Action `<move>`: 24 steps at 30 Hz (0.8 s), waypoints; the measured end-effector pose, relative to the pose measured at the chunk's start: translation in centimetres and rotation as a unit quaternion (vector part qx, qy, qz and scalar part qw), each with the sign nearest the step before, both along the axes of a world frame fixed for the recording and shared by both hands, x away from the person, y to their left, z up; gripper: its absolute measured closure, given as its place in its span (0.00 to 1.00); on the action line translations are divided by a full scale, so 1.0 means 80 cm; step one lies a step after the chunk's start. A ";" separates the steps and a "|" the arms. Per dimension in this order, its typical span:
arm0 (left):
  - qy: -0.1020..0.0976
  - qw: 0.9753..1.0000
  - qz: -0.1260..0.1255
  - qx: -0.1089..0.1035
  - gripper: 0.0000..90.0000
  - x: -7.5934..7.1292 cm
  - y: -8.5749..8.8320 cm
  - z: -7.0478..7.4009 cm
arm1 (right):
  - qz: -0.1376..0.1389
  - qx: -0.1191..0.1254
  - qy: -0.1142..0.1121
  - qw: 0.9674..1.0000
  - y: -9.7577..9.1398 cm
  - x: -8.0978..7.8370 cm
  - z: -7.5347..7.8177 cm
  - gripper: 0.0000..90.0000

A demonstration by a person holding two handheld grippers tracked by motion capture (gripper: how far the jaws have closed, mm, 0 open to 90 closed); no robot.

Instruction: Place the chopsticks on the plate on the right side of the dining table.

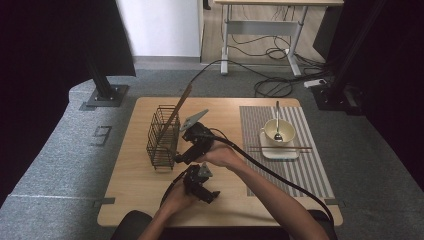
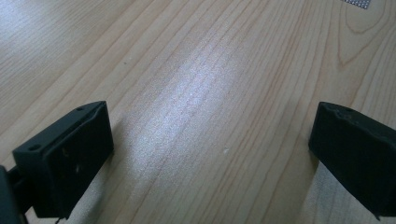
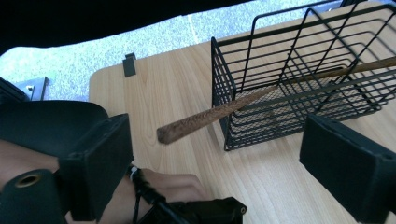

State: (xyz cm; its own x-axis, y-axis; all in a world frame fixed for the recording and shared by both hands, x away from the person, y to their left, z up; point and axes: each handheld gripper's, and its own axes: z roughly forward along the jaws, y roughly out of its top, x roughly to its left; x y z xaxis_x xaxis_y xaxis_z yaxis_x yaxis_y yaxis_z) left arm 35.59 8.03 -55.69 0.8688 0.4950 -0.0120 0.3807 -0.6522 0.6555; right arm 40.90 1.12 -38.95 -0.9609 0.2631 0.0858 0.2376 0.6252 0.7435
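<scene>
A black wire basket (image 1: pixel 162 137) stands on the left part of the wooden table (image 1: pixel 130 180). One brown chopstick (image 1: pixel 180 107) leans in it, its top pointing up and to the right. My right gripper (image 1: pixel 180 158) hovers just right of the basket. In the right gripper view its jaws (image 3: pixel 219 172) stand open, and the chopstick (image 3: pixel 210 116) sticks out of the basket (image 3: pixel 299 79) toward them, untouched. My left gripper (image 1: pixel 211 195) rests low near the table's front edge, its jaws (image 2: pixel 210 154) open over bare wood.
On a striped placemat (image 1: pixel 310 170) at the right sits a cream bowl (image 1: pixel 278 131) holding a spoon (image 1: pixel 277 122), on a white square plate (image 1: pixel 280 152) with chopsticks (image 1: pixel 280 148) laid across it. The right gripper's black cable (image 1: pixel 280 180) trails over the mat.
</scene>
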 end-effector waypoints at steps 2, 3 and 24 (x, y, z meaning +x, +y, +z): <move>0.000 1.000 0.000 0.001 0.00 0.000 0.000 0.000 | -0.001 -0.004 0.000 1.000 0.006 0.002 -0.005 0.14; 0.000 1.000 0.000 0.001 0.00 0.000 0.000 0.000 | -0.002 -0.006 -0.003 1.000 0.009 0.003 -0.007 0.15; 0.000 1.000 -0.004 0.004 0.00 0.000 0.000 0.001 | -0.055 0.008 -0.038 0.998 0.004 0.030 -0.013 0.60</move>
